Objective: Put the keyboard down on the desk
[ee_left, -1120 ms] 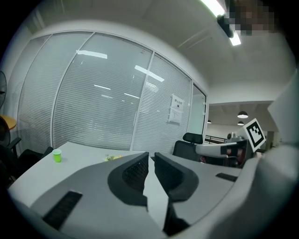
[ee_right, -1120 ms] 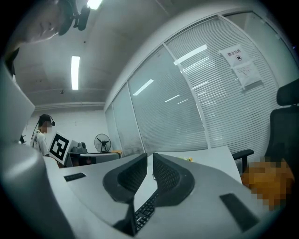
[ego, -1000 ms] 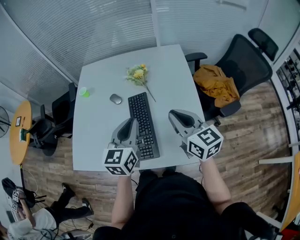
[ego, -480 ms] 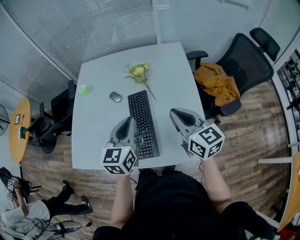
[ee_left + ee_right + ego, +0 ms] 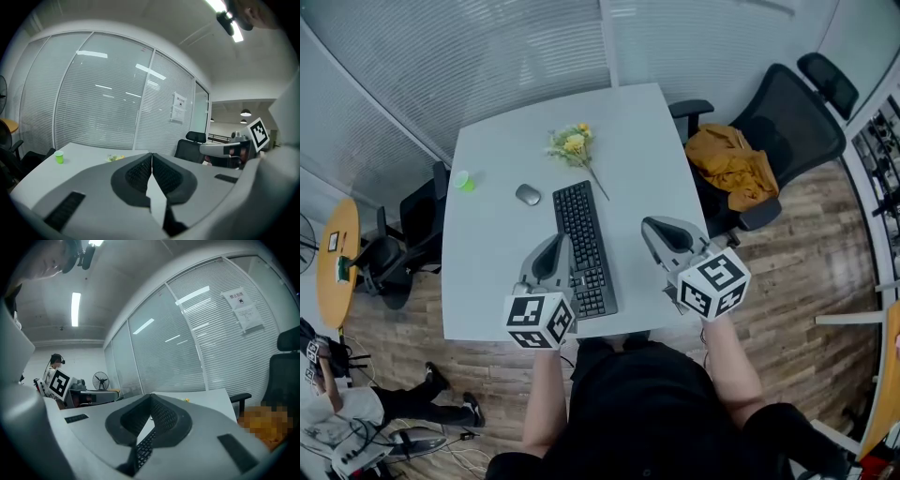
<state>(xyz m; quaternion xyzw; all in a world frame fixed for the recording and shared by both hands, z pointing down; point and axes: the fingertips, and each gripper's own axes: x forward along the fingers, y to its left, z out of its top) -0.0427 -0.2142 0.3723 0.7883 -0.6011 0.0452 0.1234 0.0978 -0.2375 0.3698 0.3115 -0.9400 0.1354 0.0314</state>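
The keyboard (image 5: 585,247) is lying flat on the pale desk (image 5: 497,262), its long side running from the near edge toward the far one, roughly at the middle of the tabletop. The left gripper (image 5: 560,244) is hovering just beside the keyboard's near left edge. In the left gripper view its two dark pads are pressing together with nothing between them, so it is closed and empty. The right gripper (image 5: 651,226) is hanging over the desk to the keyboard's right, clearly apart from it. Its pads are likewise meeting at the tip with nothing caught between, and the keys are showing through the gap below them.

Neither tool is gripping the keyboard, which is resting on the desk by itself.

A grey mouse (image 5: 528,195) is sitting just off the keyboard's far left corner, and a small green cup (image 5: 465,181) is standing further left, near the desk's edge. A sprig of yellow flowers (image 5: 573,146) is lying at the far end, its stem pointing toward the keyboard's far right corner.

On the right a black office chair (image 5: 792,117) is carrying an orange garment (image 5: 731,169) on its seat.
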